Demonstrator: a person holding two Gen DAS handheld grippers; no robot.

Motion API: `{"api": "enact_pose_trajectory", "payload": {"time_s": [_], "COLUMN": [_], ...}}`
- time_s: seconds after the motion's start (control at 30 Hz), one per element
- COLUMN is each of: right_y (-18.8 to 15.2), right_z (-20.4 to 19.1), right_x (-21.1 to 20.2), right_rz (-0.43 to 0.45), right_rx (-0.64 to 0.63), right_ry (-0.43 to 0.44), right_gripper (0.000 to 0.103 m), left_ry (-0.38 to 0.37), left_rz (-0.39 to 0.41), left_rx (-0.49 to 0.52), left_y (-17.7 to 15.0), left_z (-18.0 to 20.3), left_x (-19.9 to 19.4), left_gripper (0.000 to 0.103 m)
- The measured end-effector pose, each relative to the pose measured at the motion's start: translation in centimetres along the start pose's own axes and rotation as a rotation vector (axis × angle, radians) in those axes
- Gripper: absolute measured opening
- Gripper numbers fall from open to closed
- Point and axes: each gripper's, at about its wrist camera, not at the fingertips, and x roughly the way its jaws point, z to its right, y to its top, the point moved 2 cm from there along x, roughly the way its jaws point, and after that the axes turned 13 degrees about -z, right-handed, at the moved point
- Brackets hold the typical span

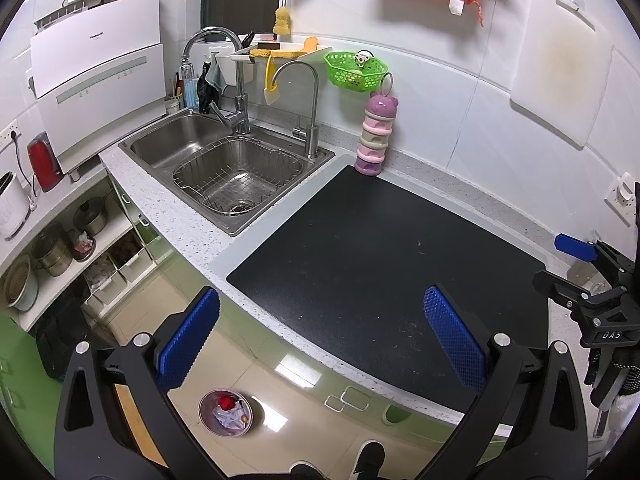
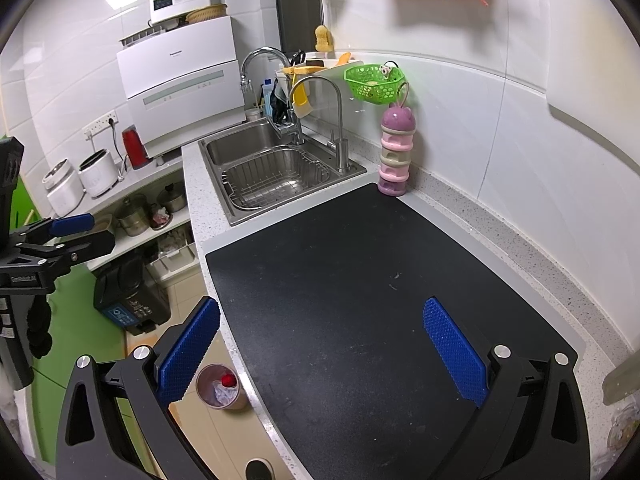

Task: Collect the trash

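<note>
A small pink trash bin [image 1: 226, 413] stands on the tiled floor below the counter edge, holding crumpled white paper and a red scrap; the same bin [image 2: 218, 392] shows in the right wrist view. A black mat [image 1: 384, 268] [image 2: 360, 300] covers the counter and lies bare. My left gripper [image 1: 322, 332] hovers open over the mat's front edge with nothing between its blue pads. My right gripper [image 2: 322, 344] is open above the mat, also holding nothing. Each gripper appears at the edge of the other's view.
A steel sink [image 1: 224, 160] with a wire basket sits left of the mat. A pink stacked container [image 1: 376, 136] stands by the wall. A green basket [image 1: 354, 70] hangs above. A dark floor bin [image 2: 130, 296] and shelves of pots lie left.
</note>
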Motion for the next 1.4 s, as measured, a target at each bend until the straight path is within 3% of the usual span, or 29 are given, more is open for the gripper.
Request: {"api": "enact_pose_trajectory", "payload": {"time_s": [1.4], "right_y": [-0.01], "right_z": [0.09], "right_x": [0.42], "right_rz": [-0.006], "right_rx": [-0.007], "right_ry": [-0.001], "right_gripper": [0.098], "left_ry": [-0.018], "left_rz": [0.007], "left_rx": [-0.006], "left_y": [-0.04], "left_z": [-0.03], "left_x": [0.58], "left_gripper": [0.100]}}
